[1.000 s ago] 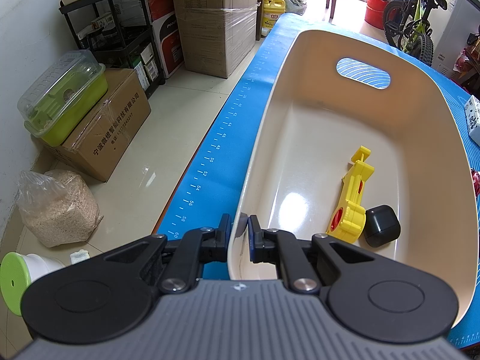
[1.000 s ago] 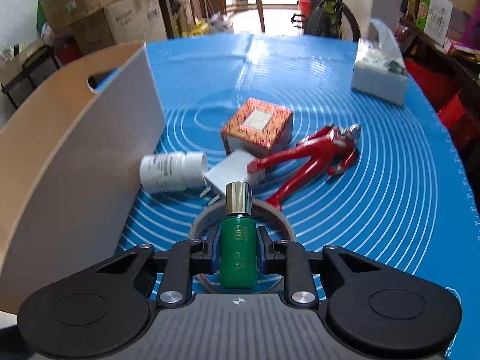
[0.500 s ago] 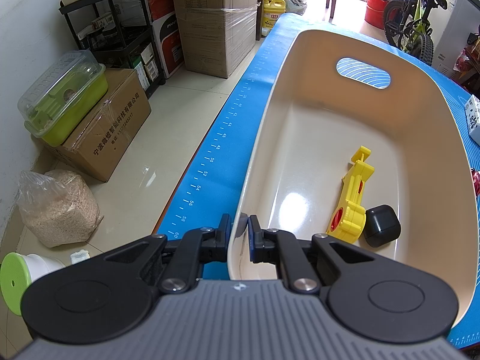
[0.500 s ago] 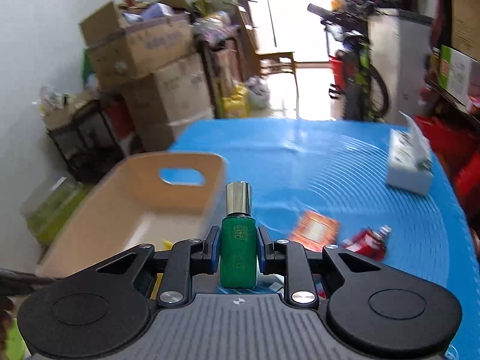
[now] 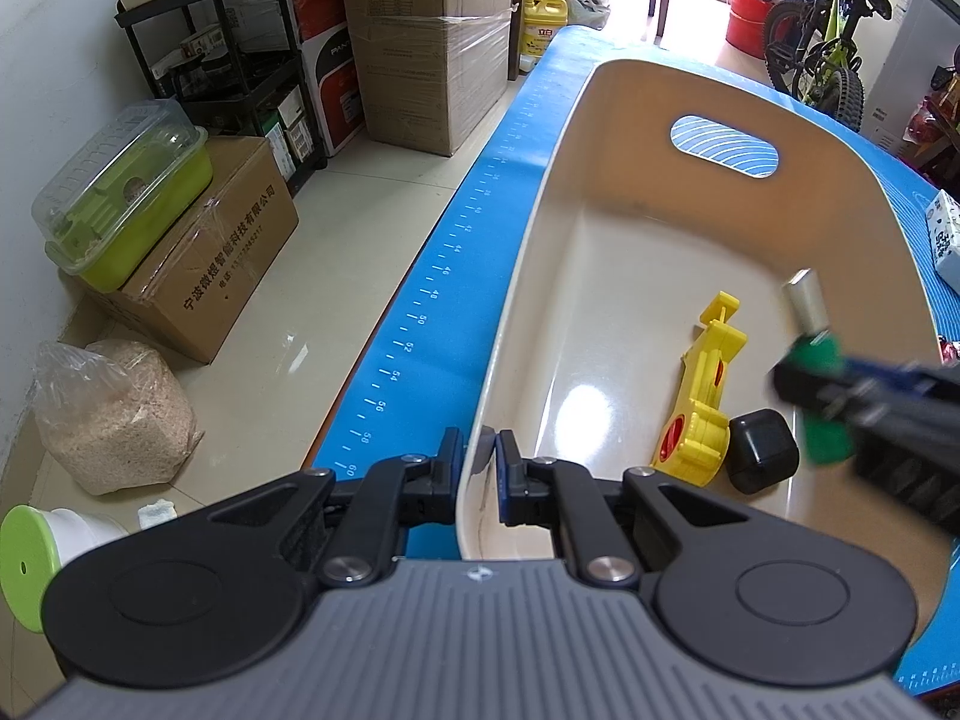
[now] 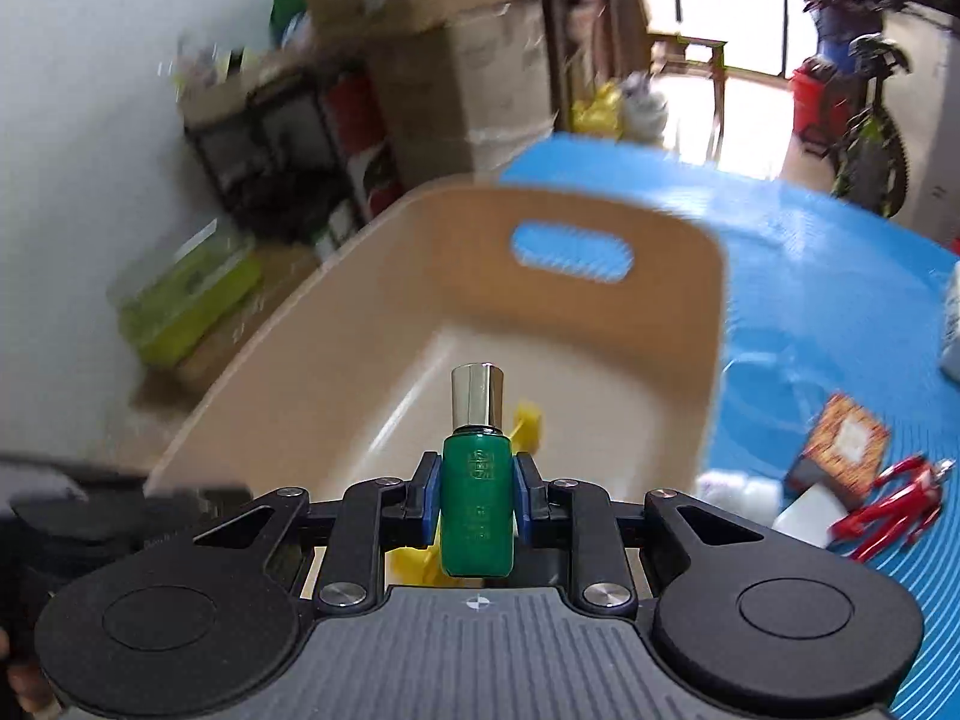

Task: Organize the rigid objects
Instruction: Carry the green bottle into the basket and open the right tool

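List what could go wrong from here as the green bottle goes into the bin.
1. The green bottle is gripped only at mid-body by the right tool; released from above the bin, it could land on the yellow toy or black cube.
2. The left tool pinches the bin's near rim; a knock could tip it.

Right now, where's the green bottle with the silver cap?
The green bottle is clamped in the right claw, held above the beige bin; in the left wrist view it sits at right, over the yellow toy and black cube.

Green silver-capped bottle (image 6: 477, 516) above beige bin (image 6: 690, 324)
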`<state>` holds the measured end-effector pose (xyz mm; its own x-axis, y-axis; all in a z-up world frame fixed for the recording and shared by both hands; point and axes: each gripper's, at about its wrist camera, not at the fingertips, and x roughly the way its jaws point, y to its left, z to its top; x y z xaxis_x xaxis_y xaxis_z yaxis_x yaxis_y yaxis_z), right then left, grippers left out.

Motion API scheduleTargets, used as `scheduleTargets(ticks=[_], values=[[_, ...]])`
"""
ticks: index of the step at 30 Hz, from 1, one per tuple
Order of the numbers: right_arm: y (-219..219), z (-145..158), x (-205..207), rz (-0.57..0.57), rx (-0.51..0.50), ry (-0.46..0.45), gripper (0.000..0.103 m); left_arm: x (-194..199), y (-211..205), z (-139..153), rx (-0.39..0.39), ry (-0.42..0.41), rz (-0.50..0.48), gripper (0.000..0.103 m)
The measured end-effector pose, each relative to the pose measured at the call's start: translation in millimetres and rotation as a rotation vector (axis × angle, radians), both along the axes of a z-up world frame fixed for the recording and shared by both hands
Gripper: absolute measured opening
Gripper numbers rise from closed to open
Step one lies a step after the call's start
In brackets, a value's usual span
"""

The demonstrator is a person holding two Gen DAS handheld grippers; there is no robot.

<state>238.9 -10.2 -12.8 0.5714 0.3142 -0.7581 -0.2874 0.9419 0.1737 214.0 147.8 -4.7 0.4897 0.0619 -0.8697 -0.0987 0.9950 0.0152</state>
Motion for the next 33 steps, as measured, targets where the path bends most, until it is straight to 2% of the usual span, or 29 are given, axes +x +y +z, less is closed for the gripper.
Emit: scheduleTargets(ticks=[8, 13, 15, 19, 21, 27, 30, 33], values=[[32.9, -25.1, -2.2, 0.091, -0.146, 0.097, 0.033, -0.2, 0.3, -0.3, 0.002, 0.0, 0.0, 0.013], [26.9, -21.7, -0.6, 0.078, -0.129, 0.106, 0.034, 0.0, 0.4, -0.4, 0.002, 0.0, 0.0, 0.013], [22.3, -15.2, -3.2, 0.077, -0.093, 0.086, 0.05, 0.2, 0.4, -0.4, 0.001, 0.0, 0.0, 0.013], [9.7, 7.3, -10.4, 0.085, -0.035, 0.034, 0.065, 0.2, 0.4, -0.4, 0.001, 0.0, 0.0, 0.013], [0.0, 20.1, -12.9, 0.076, -0.02, 0.001, 0.07, -0.1, 0.6, -0.4, 0.001, 0.0, 0.0, 0.013], [-52.6, 52.8, -25.1, -0.027, 0.038, -0.089, 0.075, 0.4, 1.3, -1.2, -0.003, 0.0, 0.001, 0.013], [-87.7, 56.0, -27.6, -0.105, 0.027, -0.112, 0.076, 0.4, 1.3, -1.2, -0.003, 0.0, 0.002, 0.013], [-120.8, 46.4, -27.7, -0.192, -0.02, -0.104, 0.076, 0.3, 1.6, -1.9, -0.004, -0.001, 0.002, 0.013]])
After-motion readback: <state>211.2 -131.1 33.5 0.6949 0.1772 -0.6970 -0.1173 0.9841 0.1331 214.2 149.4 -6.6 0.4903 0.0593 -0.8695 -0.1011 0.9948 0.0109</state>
